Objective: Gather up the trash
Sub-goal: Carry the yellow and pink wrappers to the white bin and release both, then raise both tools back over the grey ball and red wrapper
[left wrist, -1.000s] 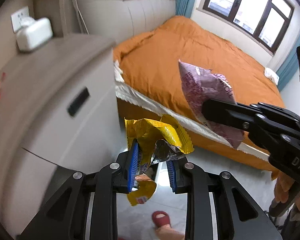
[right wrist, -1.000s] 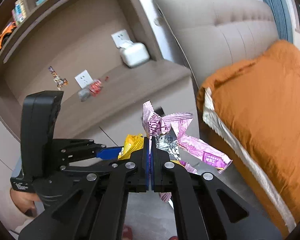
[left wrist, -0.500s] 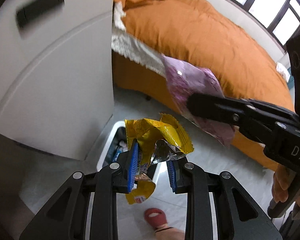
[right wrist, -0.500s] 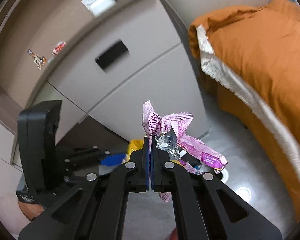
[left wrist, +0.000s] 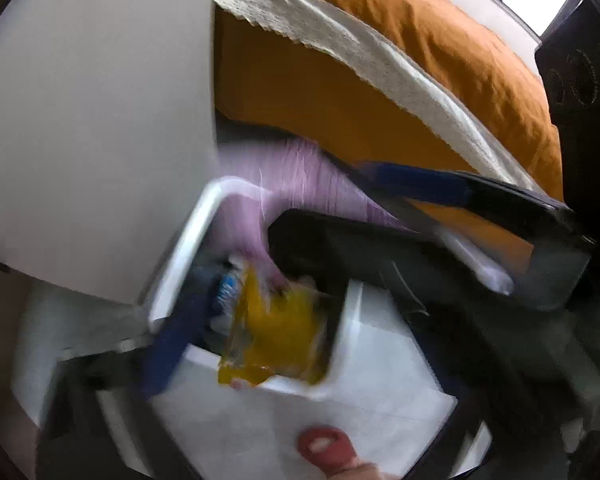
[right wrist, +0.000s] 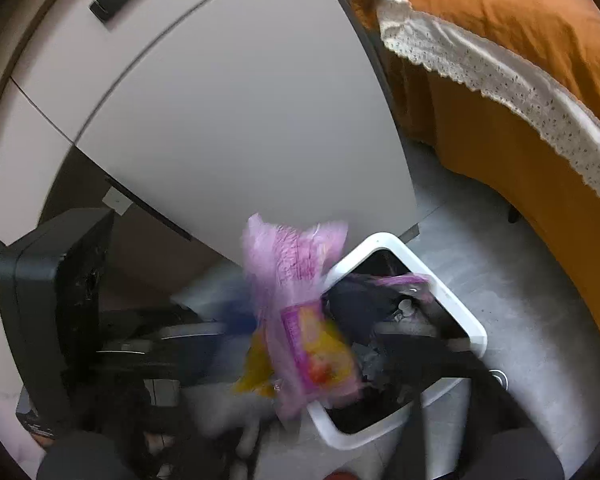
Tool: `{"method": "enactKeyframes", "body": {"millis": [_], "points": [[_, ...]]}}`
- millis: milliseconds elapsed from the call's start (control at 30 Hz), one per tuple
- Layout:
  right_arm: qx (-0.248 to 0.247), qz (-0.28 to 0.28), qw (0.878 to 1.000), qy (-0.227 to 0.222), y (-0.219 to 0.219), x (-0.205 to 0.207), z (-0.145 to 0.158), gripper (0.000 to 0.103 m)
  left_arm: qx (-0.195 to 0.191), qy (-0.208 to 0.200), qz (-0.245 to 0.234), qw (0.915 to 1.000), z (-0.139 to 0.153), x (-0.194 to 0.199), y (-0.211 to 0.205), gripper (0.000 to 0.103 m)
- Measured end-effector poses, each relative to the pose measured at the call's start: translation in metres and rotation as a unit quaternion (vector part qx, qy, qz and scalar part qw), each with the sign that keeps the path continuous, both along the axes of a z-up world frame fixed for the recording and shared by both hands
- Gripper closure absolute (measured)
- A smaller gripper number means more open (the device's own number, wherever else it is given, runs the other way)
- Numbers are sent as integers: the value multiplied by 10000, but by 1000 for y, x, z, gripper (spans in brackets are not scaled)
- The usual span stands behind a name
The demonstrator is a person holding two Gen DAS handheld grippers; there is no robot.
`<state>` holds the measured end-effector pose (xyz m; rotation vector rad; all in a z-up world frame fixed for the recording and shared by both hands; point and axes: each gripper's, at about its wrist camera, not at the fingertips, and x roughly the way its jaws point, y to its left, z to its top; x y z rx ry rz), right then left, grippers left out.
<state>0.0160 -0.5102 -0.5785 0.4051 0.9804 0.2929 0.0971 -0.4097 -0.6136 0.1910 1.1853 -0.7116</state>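
Two wrappers [right wrist: 300, 320], one bin [right wrist: 452, 296], one bed [right wrist: 500, 20].

Both claws tipped steeply down, side by side, motion-blurred. My left gripper [left wrist: 300, 352] has just been opening and its jaws stand wide, blue pads clear of the yellow wrapper [left wrist: 276, 332] that hangs loose between them. My right gripper [right wrist: 324, 360] has just been opening too, jaws spread, the purple wrapper [right wrist: 300, 312] free between its fingers; my slippered foot [left wrist: 324, 444] shows below the left claw.
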Motion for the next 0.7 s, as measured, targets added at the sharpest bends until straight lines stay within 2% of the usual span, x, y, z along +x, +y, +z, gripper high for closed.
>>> {"method": "enactKeyframes", "body": {"millis": [33, 167, 400, 533, 700], "points": [[93, 64, 9999, 45, 0, 2, -4, 4, 29, 50, 9, 10000, -5, 3, 1, 5], [-104, 51, 9999, 120, 2, 5, -10, 4, 105, 82, 103, 9999, -12, 8, 6, 5], [-544, 90, 9985, 7, 6, 4, 13, 4, 28, 7, 140, 9999, 1, 7, 18, 5], [-520, -60, 9986, 44, 2, 6, 33, 4, 6, -11, 165, 9999, 20, 6, 26, 5], [-576, -132, 9982, 25, 1, 8, 77, 4, -9, -38, 236, 9997, 62, 8, 32, 5]]}}
